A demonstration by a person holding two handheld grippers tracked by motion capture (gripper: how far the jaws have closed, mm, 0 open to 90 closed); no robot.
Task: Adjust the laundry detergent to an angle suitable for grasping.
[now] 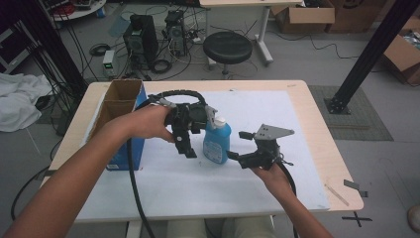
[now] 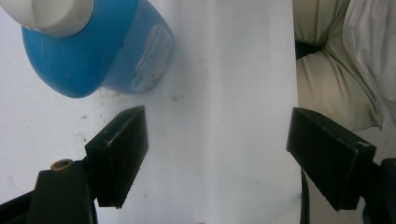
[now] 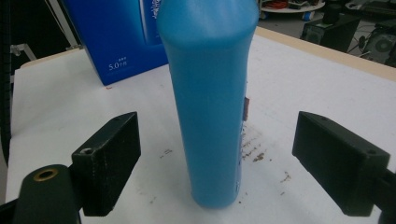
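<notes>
- The blue bottle point(image 1: 217, 143) with a white cap stands upright just left of the middle of the high view, on the white sheet point(image 1: 257, 114) that covers the bench point(image 1: 317, 106).
- The left hand-held gripper point(image 1: 187, 148) sits just left of the bottle in the high view, pointing down at the sheet. In the left gripper view its jaws are spread wide with bare sheet between them, and the bottle point(image 2: 93, 51) lies in the upper left of that frame, clear of both jaws.
- The right hand-held gripper point(image 1: 236, 157) is just right of the bottle's base in the high view. In the right gripper view its jaws are spread apart, and the bottle point(image 3: 210, 93) rises in the centre between them, touching neither pad.
- A blue carton point(image 1: 121, 124), open at the top, stands at the left of the high view, behind the left hand point(image 1: 148, 121).
</notes>
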